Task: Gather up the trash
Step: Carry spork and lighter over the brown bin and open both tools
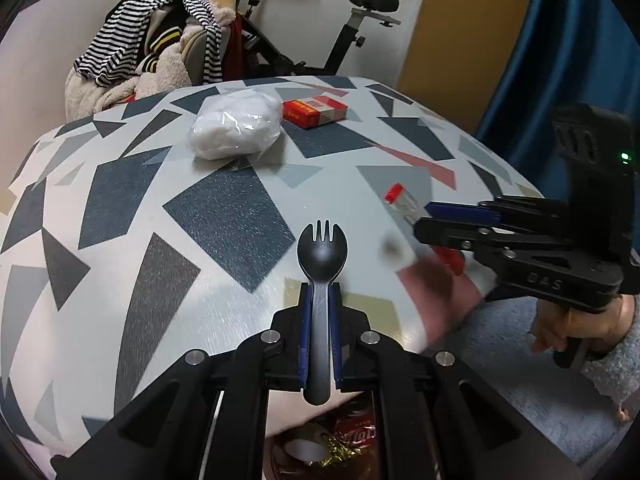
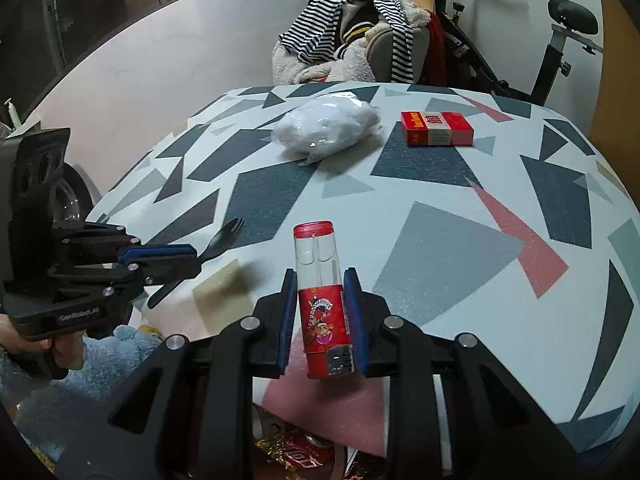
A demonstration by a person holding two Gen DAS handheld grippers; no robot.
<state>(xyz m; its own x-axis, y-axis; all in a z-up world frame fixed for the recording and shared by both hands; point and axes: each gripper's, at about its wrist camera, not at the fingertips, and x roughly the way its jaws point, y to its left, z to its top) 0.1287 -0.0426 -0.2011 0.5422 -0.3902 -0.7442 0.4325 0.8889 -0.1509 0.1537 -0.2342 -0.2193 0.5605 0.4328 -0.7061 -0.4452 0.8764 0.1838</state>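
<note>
White walls and a black exercise bike (image 1: 352,36) back the round table (image 1: 224,208) with its grey, navy and pink geometric cloth. Toward twelve o'clock on it lie a clear plastic bag of white stuffing (image 1: 236,124) and, just beside it at one o'clock, a red and white cardboard box (image 1: 314,111). The left gripper (image 1: 320,320) pinches the handle of a black plastic spork (image 1: 321,252), tines pointing to twelve. The right gripper (image 2: 322,320) clamps a red lighter with a clear upper body (image 2: 322,300), held upright above the cloth. Below the table edge at six o'clock sits crumpled trash (a red can and gold foil) (image 2: 304,454).
</note>
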